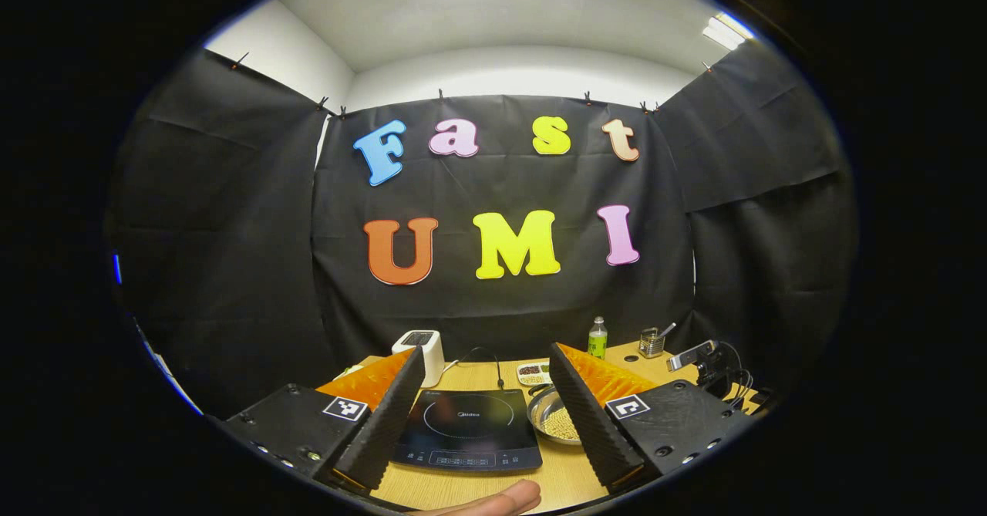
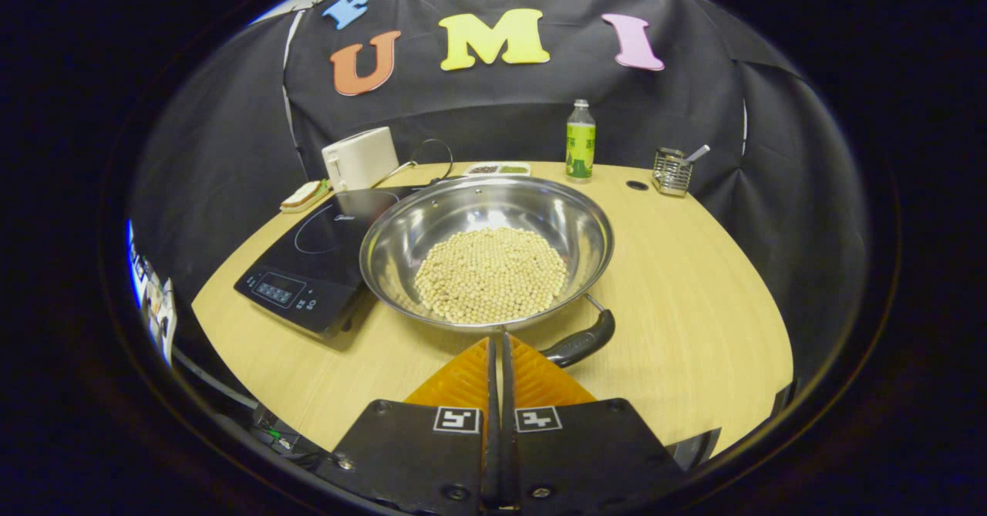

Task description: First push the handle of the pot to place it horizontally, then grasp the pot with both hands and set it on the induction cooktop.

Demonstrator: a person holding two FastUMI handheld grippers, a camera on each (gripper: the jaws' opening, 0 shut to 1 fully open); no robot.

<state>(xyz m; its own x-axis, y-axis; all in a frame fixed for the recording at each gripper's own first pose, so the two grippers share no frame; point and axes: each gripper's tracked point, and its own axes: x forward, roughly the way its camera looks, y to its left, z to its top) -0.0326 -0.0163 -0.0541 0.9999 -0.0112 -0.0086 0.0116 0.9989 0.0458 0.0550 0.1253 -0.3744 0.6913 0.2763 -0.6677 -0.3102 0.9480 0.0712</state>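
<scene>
The steel pot (image 2: 486, 215) holds pale beans and stands on the wooden table (image 2: 694, 323), right of the black induction cooktop (image 2: 324, 250). Its black handle (image 2: 580, 342) points toward the near right. My right gripper (image 2: 497, 340) is shut with nothing in it, its tips at the pot's near rim just left of the handle. In the left gripper view, my left gripper (image 1: 486, 352) is held open above the table, the cooktop (image 1: 466, 423) showing between its fingers. The pot (image 1: 551, 416) lies partly hidden behind one of those fingers.
Along the back of the table stand a white toaster (image 2: 360, 157), a green bottle (image 2: 580, 142), a wire holder (image 2: 672, 170) and a small dish (image 2: 497, 168). A sandwich (image 2: 304, 193) lies beside the cooktop. A person's fingertip (image 1: 493, 500) shows at the near edge.
</scene>
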